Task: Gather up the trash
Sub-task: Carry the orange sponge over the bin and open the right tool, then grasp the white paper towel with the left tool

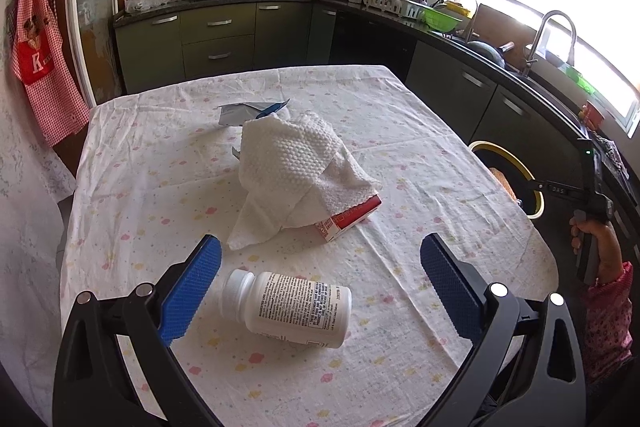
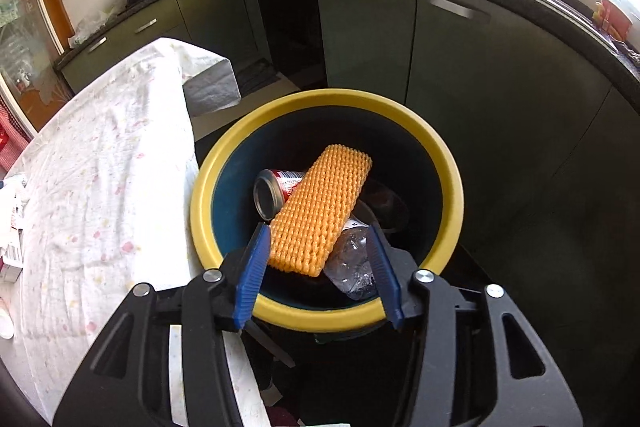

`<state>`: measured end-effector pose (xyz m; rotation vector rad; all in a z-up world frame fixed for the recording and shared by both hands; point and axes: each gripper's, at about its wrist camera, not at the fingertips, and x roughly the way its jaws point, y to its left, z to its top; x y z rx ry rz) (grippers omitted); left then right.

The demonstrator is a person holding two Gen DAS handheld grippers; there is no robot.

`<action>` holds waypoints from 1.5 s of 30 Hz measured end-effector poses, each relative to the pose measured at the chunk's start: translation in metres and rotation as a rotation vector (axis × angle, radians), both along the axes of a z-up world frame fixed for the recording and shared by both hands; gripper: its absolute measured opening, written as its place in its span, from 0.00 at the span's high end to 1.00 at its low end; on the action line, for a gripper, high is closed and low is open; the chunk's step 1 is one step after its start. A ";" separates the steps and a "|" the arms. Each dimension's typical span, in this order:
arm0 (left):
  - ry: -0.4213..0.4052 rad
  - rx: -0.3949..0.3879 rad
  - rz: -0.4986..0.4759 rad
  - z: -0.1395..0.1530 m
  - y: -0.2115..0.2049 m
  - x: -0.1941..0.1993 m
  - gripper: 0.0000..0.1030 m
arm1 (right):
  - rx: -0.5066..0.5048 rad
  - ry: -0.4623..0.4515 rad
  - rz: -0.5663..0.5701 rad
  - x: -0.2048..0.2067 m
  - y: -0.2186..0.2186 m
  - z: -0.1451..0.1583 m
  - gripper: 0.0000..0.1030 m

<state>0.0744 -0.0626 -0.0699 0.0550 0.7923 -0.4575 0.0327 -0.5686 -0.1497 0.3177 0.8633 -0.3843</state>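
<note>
While the right hand-held gripper (image 2: pixel 318 263) hangs with jaws apart over the bin (image 2: pixel 448 187), orange foam netting (image 2: pixel 320 211) lies inside; the left hand-held gripper (image 1: pixel 320 267), wide apart, flanks a pill bottle (image 1: pixel 288 307) on the desk (image 1: pixel 400 115).

A table under a white pastel-speckled cloth (image 1: pixel 400 147) carries a lying white plastic pill bottle (image 1: pixel 288 309), a crumpled white paper towel (image 1: pixel 292 175) over a red-and-white carton (image 1: pixel 352 217), and a torn silver-blue wrapper (image 1: pixel 248 111).
</note>
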 end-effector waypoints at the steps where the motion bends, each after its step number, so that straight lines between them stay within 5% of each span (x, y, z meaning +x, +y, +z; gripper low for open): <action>1: 0.005 0.012 0.006 -0.001 -0.002 0.004 0.05 | 0.000 -0.018 0.003 -0.006 0.004 0.005 0.52; 10: -0.004 0.110 0.008 0.003 -0.029 0.056 0.05 | 0.004 -0.141 0.058 -0.046 0.042 0.033 0.46; 15: 0.037 0.128 0.024 -0.010 -0.047 0.087 0.22 | -0.007 -0.190 0.093 -0.052 0.054 0.048 0.44; 25: 0.107 0.117 0.071 -0.034 -0.049 0.116 0.34 | 0.006 -0.201 0.115 -0.054 0.061 0.051 0.41; 39: 0.061 0.118 0.076 -0.017 -0.047 0.106 0.87 | 0.019 -0.199 0.118 -0.054 0.064 0.049 0.41; 45: -0.007 0.108 0.084 0.008 -0.036 0.094 0.93 | 0.014 -0.208 0.125 -0.055 0.066 0.053 0.41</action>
